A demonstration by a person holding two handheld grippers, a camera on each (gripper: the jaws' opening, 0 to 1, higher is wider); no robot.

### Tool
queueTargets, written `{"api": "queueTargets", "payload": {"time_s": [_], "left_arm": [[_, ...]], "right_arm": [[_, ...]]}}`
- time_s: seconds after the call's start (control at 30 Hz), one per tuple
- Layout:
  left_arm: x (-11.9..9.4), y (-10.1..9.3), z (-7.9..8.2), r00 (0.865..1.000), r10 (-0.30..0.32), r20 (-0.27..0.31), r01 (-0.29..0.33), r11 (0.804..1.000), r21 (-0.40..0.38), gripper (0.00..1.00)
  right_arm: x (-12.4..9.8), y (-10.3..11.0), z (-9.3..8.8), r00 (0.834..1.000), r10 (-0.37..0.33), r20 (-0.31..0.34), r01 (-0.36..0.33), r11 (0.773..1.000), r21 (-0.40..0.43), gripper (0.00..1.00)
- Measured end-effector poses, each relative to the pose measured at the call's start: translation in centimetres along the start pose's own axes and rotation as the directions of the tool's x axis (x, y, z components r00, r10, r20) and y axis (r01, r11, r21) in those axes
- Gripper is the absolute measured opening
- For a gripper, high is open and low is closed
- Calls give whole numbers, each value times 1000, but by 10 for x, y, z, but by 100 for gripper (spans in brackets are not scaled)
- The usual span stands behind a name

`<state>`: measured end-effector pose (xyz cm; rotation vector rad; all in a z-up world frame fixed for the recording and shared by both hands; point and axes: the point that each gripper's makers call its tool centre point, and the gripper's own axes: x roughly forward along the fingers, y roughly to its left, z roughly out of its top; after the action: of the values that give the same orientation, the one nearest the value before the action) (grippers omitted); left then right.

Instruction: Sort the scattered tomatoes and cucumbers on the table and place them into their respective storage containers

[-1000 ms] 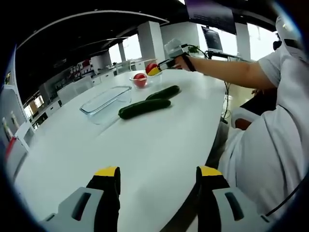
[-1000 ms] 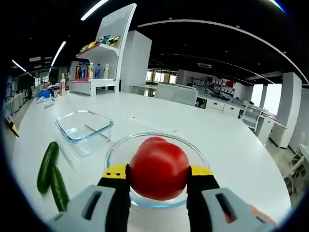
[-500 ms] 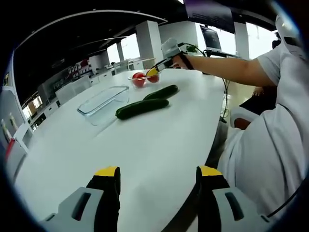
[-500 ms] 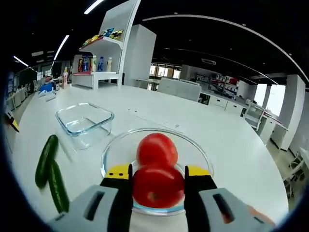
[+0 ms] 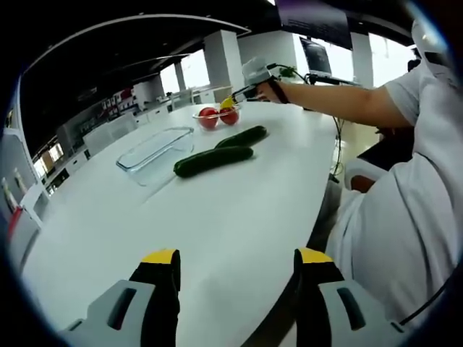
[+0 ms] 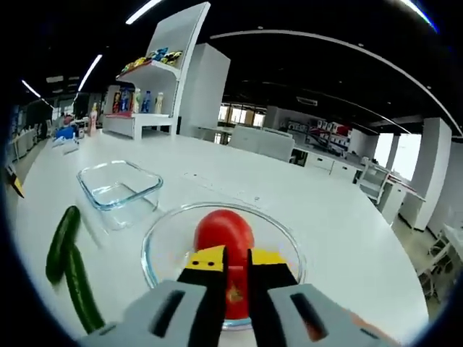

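In the left gripper view, our left gripper (image 5: 235, 264) waits wide open over the white table (image 5: 217, 217), with two cucumbers (image 5: 214, 160) beside the glass box (image 5: 155, 150). In the right gripper view, our right gripper (image 6: 229, 259) is nearly closed and holds nothing above the tomatoes (image 6: 224, 233) in the round bowl (image 6: 163, 246). We think the tomato step is done, and next we must go grab a cucumber.

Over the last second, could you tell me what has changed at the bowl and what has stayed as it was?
The right gripper lowered its tomato into the round glass bowl beside the other tomato, let go, and its jaws have now nearly closed, empty. The two cucumbers, the rectangular glass container and the open left gripper stayed put.
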<state>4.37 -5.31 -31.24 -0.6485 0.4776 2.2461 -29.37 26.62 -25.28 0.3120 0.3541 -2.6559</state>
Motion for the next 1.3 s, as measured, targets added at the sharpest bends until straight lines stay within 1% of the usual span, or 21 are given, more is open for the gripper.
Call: {"api": "queueTargets", "payload": {"time_s": [0.03, 0.07, 0.1, 0.17, 0.37, 0.4, 0.43, 0.73, 0.9, 0.97, 1.07, 1.1, 1.3], "left_arm": [[0, 0, 0, 1000, 0, 0, 0, 1000, -2, 63], [0, 0, 0, 1000, 1, 1, -1, 1000, -3, 63], [0, 0, 0, 1000, 0, 3, 0, 1000, -4, 63], [1, 0, 0, 1000, -1, 5, 1, 1000, -5, 63], [1, -1, -1, 1000, -1, 6, 1, 1000, -5, 63], [0, -1, -1, 1000, 0, 6, 0, 1000, -6, 63], [0, -1, -2, 1000, 0, 5, 0, 1000, -7, 63], [-2, 2, -2, 1000, 13, 4, -13, 1000, -10, 63], [0, 0, 0, 1000, 7, 5, -7, 1000, -4, 63], [0, -1, 0, 1000, 5, 4, -5, 1000, -2, 63], [1, 0, 0, 1000, 7, 3, -7, 1000, -2, 63], [1, 0, 0, 1000, 7, 3, -7, 1000, -2, 63], [1, -1, 4, 1000, 6, 10, -6, 1000, 1, 63]], "right_arm": [[-1, 2, 6, 999, 24, 34, -25, 999, 42, 17], [-2, 2, 9, 998, 31, 55, -35, 996, 84, 22], [-3, -3, 8, 998, 17, 61, -23, 995, 102, 23], [-6, -7, 8, 998, -1, 60, -4, 996, 86, 19], [-7, -4, 8, 998, 7, 62, -13, 995, 94, 21], [-12, 9, 6, 998, 15, 60, -20, 996, 91, 21], [-13, 12, 5, 998, 16, 57, -22, 996, 91, 21], [-30, 32, 3, 996, 51, 68, -57, 995, 86, 25], [-43, 46, -1, 994, 88, 60, -91, 994, 52, 29], [-43, 40, 1, 993, 100, 68, -104, 994, 47, 29], [-52, 47, 7, 988, 123, 95, -126, 991, 36, 29], [-54, 49, 7, 987, 127, 96, -129, 992, 9, 30], [-63, 60, 8, 982, 162, 97, -161, 987, -14, 33]]}}
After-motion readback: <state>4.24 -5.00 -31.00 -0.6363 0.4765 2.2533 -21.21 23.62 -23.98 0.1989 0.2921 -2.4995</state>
